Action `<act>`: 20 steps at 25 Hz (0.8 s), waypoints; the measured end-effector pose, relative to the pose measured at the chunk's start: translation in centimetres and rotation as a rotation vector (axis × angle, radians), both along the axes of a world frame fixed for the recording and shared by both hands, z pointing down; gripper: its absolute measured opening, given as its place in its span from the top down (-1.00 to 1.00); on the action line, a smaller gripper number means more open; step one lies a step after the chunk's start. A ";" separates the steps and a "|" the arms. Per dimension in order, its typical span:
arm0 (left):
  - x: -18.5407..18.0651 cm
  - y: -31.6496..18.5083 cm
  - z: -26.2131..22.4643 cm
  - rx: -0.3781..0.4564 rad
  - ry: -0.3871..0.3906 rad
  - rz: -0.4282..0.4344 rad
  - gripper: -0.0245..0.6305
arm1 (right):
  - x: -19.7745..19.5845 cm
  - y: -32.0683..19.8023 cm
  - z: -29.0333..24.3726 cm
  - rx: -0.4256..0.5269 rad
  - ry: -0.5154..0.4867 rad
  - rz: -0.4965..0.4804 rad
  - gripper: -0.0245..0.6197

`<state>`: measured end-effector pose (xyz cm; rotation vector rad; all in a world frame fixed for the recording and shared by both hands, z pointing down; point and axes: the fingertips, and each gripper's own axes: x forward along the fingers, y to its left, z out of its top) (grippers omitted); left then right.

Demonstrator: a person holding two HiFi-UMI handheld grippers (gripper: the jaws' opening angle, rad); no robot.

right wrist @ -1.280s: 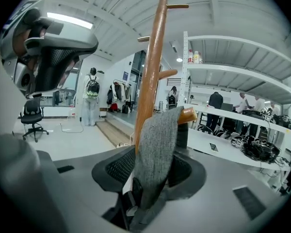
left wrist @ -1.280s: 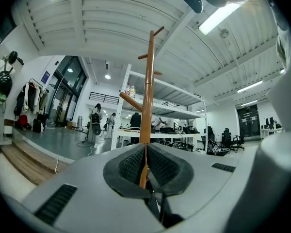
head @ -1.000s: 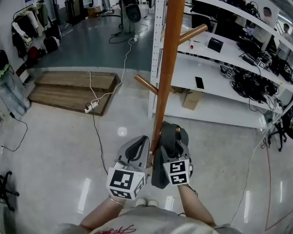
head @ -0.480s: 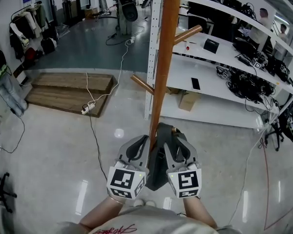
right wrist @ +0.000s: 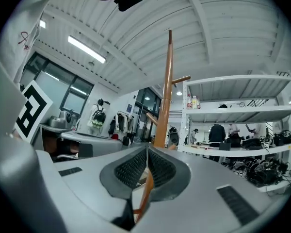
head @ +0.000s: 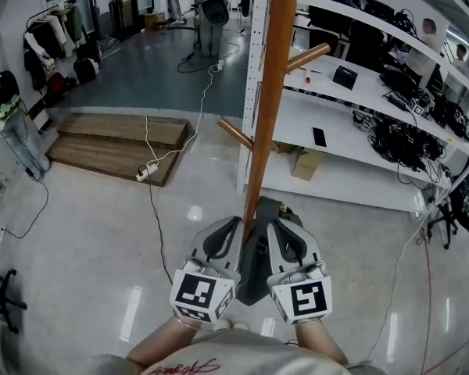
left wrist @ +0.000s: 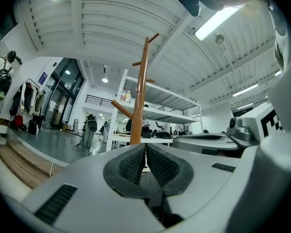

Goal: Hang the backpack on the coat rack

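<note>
The brown wooden coat rack pole (head: 266, 116) rises straight ahead, with pegs (head: 309, 53) sticking out higher up. The dark grey backpack (head: 256, 268) hangs low against the pole, between my two grippers. My left gripper (head: 233, 225) is shut and empty just left of the pole (left wrist: 138, 96). My right gripper (head: 286, 225) is at the same height just right of the backpack, apart from it. Its pads (right wrist: 136, 166) are together with nothing between them, and the pole (right wrist: 165, 96) shows beyond.
White shelving (head: 352, 92) with electronics stands right of the rack, and a cardboard box (head: 307, 161) sits under it. People are at desks at the far right. A low wooden platform (head: 113, 143) and a white cable (head: 152, 162) lie on the floor to the left. Clothes (head: 51, 41) hang at the far left.
My right gripper has let go of the backpack's top, drawn back toward me and upward, and shut. The backpack stays hanging by the pole. The left gripper has barely moved.
</note>
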<state>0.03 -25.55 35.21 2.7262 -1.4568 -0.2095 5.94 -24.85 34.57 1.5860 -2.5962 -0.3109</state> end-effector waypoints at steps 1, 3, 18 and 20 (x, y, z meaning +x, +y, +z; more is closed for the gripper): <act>0.0 0.1 -0.2 0.000 0.003 -0.002 0.86 | -0.1 0.1 -0.4 0.006 -0.010 -0.010 0.84; 0.0 0.3 -0.4 0.006 0.004 -0.002 0.86 | -0.3 0.2 -0.8 0.012 -0.026 -0.023 0.85; 0.4 0.1 -0.5 0.022 0.004 0.007 0.86 | -1.0 0.0 -0.7 -0.008 -0.065 -0.069 0.85; 0.4 0.2 -0.6 0.016 0.005 0.011 0.86 | -1.0 0.0 -0.8 -0.007 -0.067 -0.064 0.85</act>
